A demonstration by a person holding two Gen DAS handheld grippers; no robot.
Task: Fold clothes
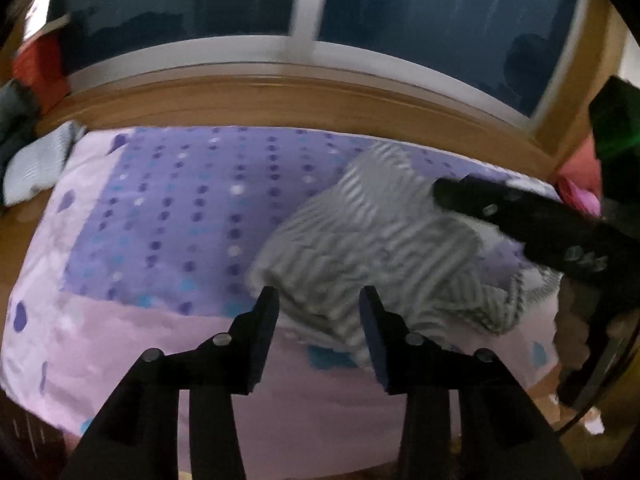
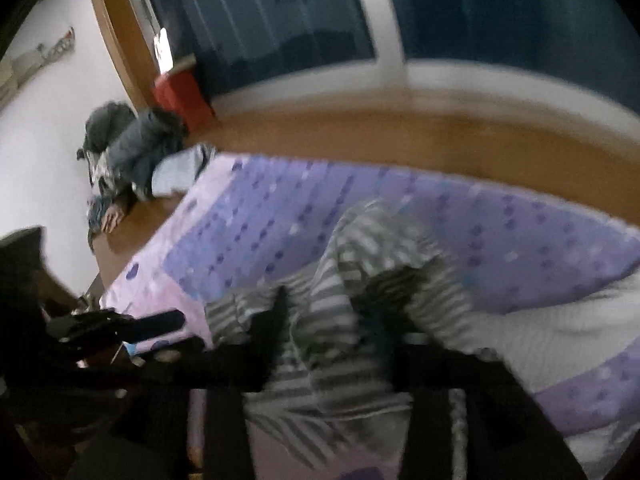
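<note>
Striped garment folded once, more folds likely left.
It lies bunched on my bed's purple dotted blanket; my left gripper and right gripper stand released over it, seemingly empty in the blur.

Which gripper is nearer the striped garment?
Right. The right gripper is over the striped garment, fingers straddling it; the left gripper sits at its near edge.

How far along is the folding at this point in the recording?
Done: the grey-and-white striped garment lies bunched in a partly folded heap on the purple dotted blanket. In hand: nothing; the left gripper and right gripper are open at it. Left: neaten it, then probably the clothes pile beyond.
</note>
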